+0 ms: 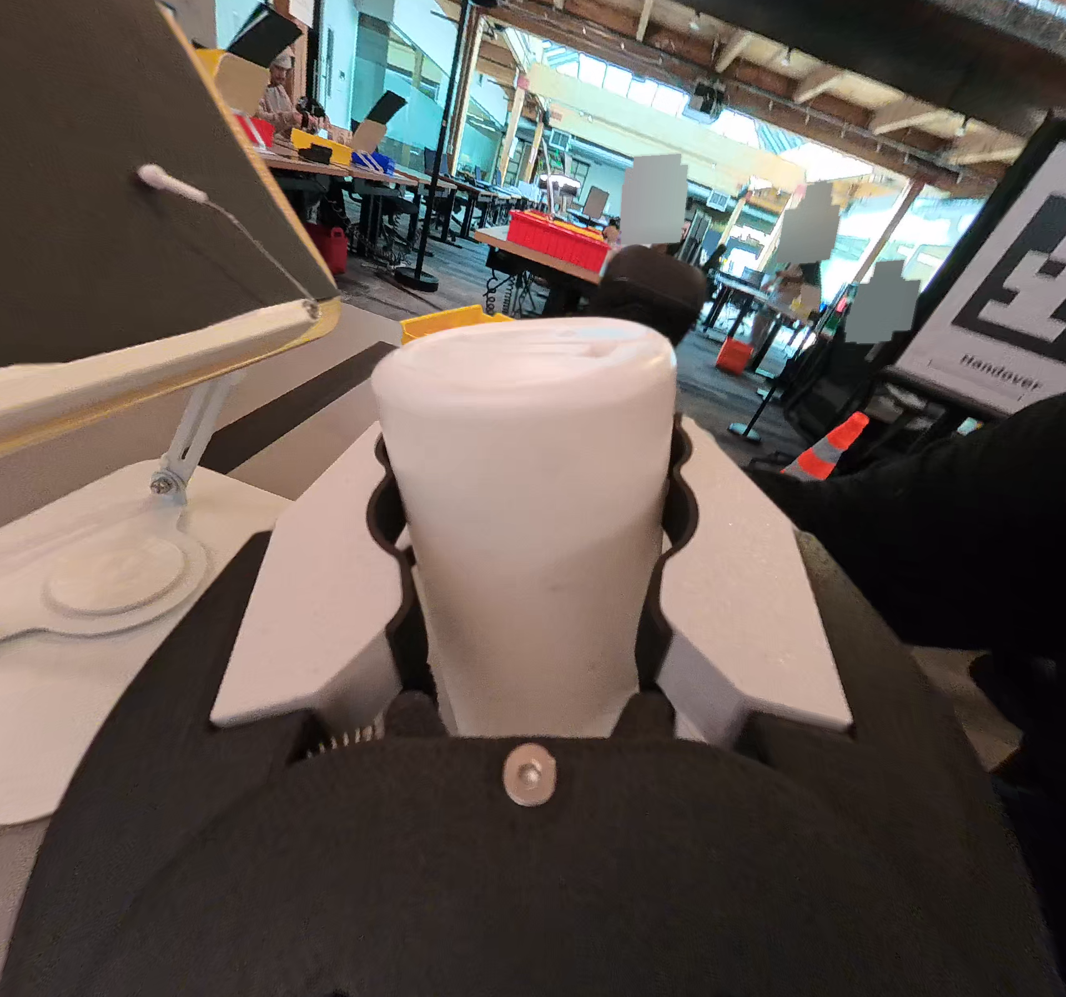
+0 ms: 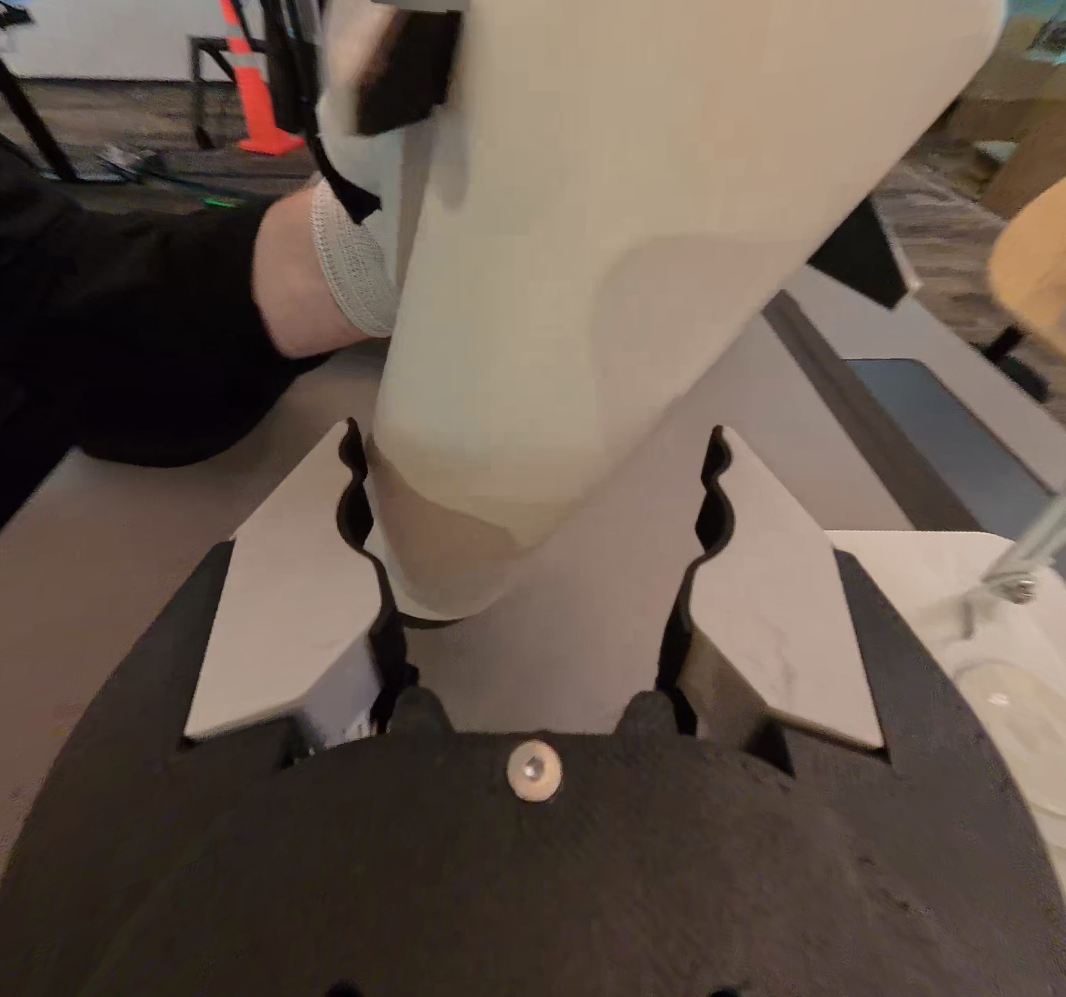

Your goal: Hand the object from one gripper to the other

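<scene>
Gripping: the left gripper (image 1: 528,513) is clenched on a white bottle (image 1: 528,507), its black wavy pads (image 1: 387,513) pressed to both sides of the body.
Bottle pose: seen from the left wrist it stands along the fingers, its rounded end pointing away from the camera.
Bottle place: held in the air above the grey table (image 2: 144,536), not resting on it.
Right gripper: the right gripper (image 2: 533,525) is released, its fingers spread wide.
Bottle from the right wrist: the white bottle (image 2: 605,219) comes down tilted from the top of the frame, and its lower end sits between the open fingers, close against the left-hand pad (image 2: 355,507); whether they touch cannot be told, and a clear gap shows to the right-hand pad.
Other gripper: black and white parts of the left gripper (image 2: 404,75) show at the bottle's upper left side.
Sleeve: a black sleeve (image 2: 115,305) lies over the left edge of the table.
Lamp: a white lamp base (image 1: 115,577) sits on the left part of the surface, its tilted panel (image 1: 115,161) above it.
Cone: an orange cone (image 2: 254,80) stands on the floor beyond the table.
</scene>
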`<state>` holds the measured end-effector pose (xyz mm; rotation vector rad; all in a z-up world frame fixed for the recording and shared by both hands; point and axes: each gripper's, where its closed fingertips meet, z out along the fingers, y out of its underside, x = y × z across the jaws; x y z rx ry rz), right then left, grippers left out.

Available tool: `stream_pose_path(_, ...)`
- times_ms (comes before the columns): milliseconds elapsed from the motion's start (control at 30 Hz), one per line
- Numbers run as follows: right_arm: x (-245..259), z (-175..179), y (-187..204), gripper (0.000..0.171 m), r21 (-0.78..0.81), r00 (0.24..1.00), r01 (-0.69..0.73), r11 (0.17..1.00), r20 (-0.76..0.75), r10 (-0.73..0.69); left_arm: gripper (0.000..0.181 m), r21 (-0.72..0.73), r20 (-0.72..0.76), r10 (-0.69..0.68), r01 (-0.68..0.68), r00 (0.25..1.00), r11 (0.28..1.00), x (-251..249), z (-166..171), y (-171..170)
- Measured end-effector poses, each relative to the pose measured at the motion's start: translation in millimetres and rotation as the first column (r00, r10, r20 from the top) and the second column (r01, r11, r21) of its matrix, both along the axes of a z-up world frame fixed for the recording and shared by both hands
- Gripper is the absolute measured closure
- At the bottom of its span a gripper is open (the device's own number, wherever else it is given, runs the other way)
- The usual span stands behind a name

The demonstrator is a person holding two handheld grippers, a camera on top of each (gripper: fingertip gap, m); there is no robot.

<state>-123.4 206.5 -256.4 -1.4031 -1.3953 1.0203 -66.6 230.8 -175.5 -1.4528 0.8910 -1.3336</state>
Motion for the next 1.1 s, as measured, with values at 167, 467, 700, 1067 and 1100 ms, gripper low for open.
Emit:
stream_pose_path(167,11,21,-2,0.048,0.222,1.000,0.015,0.975,-0.002,-0.015,0.092,-0.168,0.099,0.050,-0.032,0.994,0.985,-25,1,23)
stream_pose_path(467,4,17,-30,0.091,0.478,0.986,-0.083,0.874,0.167,0.003,0.092,-0.347,0.273,0.188,-0.086,0.943,0.934,-85,9,60)
stream_pose_path(700,-11,-34,-32,0.075,0.024,0.982,-0.117,0.993,0.151,0.112,0.091,-0.330,0.320,0.250,-0.140,0.914,0.934,-103,26,63)
stream_pose_path(1067,-45,-21,-40,0.075,-0.459,0.977,-0.178,0.870,-0.190,0.100,0.092,-0.168,0.324,0.198,-0.150,0.925,0.974,-82,45,44)
stream_pose_path(1100,-44,-19,-41,0.075,-0.471,0.973,-0.193,0.861,-0.204,0.106,0.091,-0.156,0.323,0.189,-0.144,0.928,0.977,-78,47,40)
